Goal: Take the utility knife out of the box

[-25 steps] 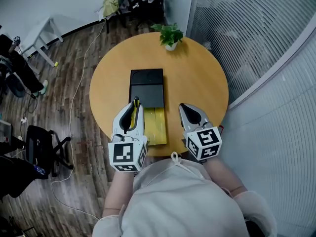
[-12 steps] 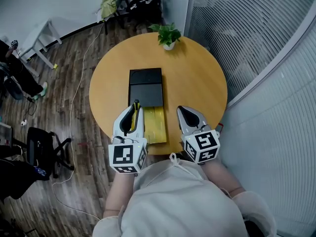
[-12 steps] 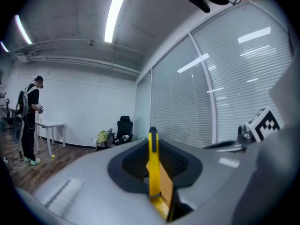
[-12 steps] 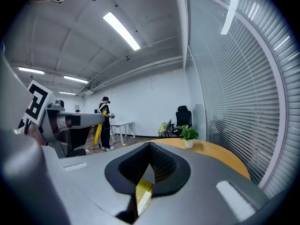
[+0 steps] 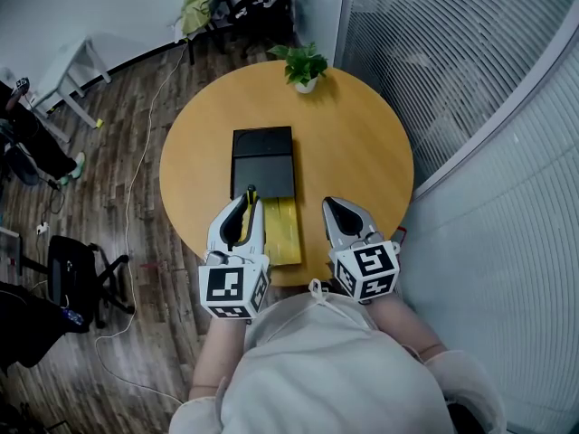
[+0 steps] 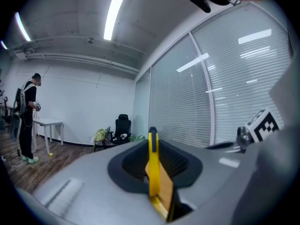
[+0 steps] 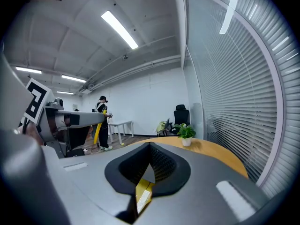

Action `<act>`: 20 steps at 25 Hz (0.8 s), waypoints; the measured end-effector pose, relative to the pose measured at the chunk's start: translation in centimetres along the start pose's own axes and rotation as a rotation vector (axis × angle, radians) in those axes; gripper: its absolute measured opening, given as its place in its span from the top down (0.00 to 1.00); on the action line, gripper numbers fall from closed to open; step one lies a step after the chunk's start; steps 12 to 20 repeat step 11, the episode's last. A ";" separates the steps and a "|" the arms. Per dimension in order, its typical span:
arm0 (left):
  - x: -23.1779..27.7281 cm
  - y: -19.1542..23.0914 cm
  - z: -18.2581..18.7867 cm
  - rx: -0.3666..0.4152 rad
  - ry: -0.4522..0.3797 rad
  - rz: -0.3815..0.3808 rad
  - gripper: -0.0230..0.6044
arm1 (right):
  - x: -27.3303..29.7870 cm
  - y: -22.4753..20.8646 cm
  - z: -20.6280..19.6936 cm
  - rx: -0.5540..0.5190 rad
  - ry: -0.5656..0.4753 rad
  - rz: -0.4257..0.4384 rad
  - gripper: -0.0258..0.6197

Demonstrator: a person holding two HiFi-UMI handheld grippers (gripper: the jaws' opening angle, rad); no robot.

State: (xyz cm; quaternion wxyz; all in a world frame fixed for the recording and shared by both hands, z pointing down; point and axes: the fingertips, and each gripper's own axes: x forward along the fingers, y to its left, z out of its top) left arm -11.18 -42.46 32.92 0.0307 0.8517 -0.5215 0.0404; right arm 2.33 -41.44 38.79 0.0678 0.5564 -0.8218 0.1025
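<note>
Round wooden table (image 5: pixel 355 143) | left tongs (image 5: pixel 251 201) clamp slim yellow utility knife (image 6: pixel 153 159) | right tongs (image 5: pixel 331 203) closed

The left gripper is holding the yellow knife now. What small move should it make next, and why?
Probably carry the utility knife a little left and down onto the bare table. The left gripper is shut on it, held near the left edge of the box, so it looks lifted out but not yet set down.

Yellow utility knife (image 6: pixel 153 163) stands edge-up, pinched in my left gripper (image 5: pixel 245 206); black box (image 5: pixel 263 161) lies flat mid-table (image 5: pixel 362 152).
</note>
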 end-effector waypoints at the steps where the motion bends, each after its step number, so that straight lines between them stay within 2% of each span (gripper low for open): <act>1: 0.1 0.0 0.0 -0.001 0.001 -0.001 0.86 | 0.0 -0.1 0.0 0.001 0.002 -0.001 0.96; 20: 0.9 -0.1 -0.7 0.002 0.022 -0.011 0.86 | 0.6 -0.5 -0.6 0.008 0.017 -0.001 0.96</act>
